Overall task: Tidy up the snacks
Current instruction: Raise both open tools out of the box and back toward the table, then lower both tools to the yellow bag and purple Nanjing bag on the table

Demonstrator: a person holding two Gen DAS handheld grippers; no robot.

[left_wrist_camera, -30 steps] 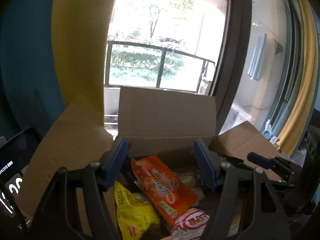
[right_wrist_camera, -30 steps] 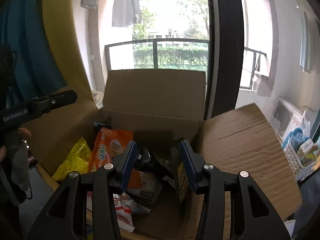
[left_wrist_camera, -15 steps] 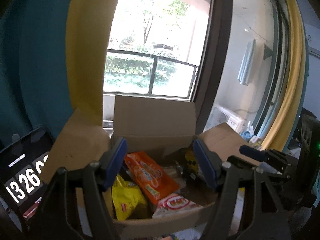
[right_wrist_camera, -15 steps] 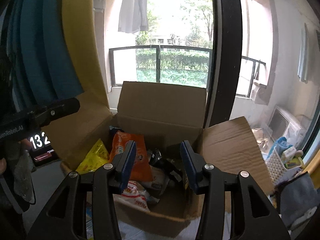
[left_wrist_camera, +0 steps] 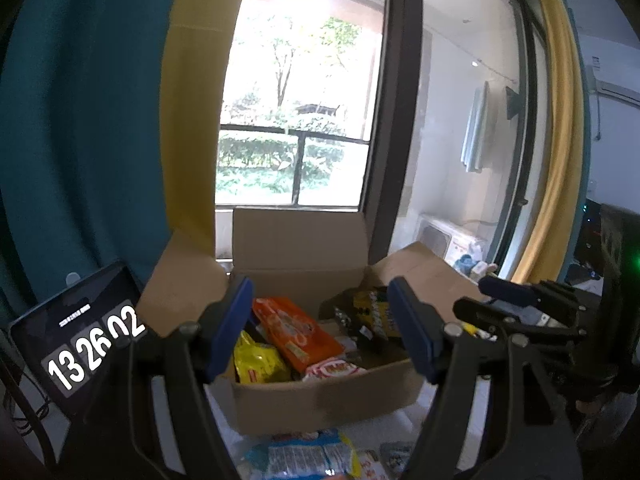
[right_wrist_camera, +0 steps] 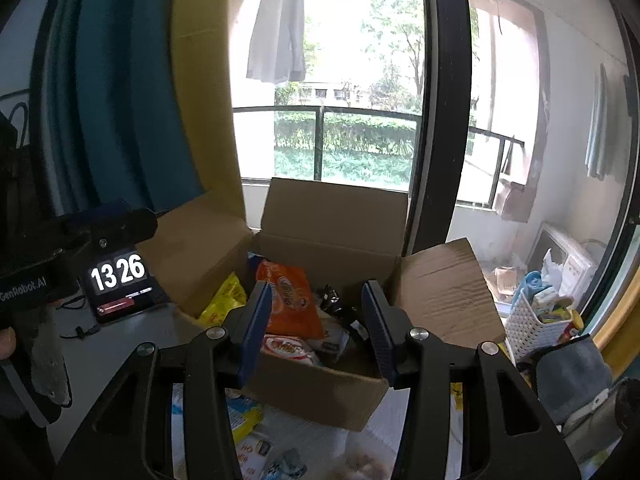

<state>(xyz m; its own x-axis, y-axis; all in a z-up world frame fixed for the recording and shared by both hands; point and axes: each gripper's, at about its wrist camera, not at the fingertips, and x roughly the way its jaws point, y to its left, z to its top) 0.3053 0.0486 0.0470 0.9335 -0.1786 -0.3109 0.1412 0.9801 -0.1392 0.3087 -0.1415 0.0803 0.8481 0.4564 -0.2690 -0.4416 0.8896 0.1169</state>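
An open cardboard box (left_wrist_camera: 320, 400) (right_wrist_camera: 320, 392) stands on the table by the window. It holds an orange packet (left_wrist_camera: 296, 330) (right_wrist_camera: 290, 300), a yellow packet (left_wrist_camera: 256, 362) (right_wrist_camera: 224, 300), a red-and-white packet (left_wrist_camera: 334, 370) (right_wrist_camera: 288, 348) and dark packets (left_wrist_camera: 370, 316). Loose snack packets (left_wrist_camera: 308, 456) (right_wrist_camera: 244, 412) lie on the table in front of the box. My left gripper (left_wrist_camera: 320, 330) is open and empty, held back from the box. My right gripper (right_wrist_camera: 316, 328) is open and empty, also short of the box.
A tablet showing a clock (left_wrist_camera: 80, 344) (right_wrist_camera: 118, 284) leans at the left. A white basket with small items (right_wrist_camera: 536, 320) stands at the right, next to a grey cloth (right_wrist_camera: 572, 376). The box flaps (right_wrist_camera: 444, 288) spread outward. Curtains and window lie behind.
Both grippers have pulled back and up, away from the box. The whole box and the loose packets in front of it now show. Both stay open and empty.
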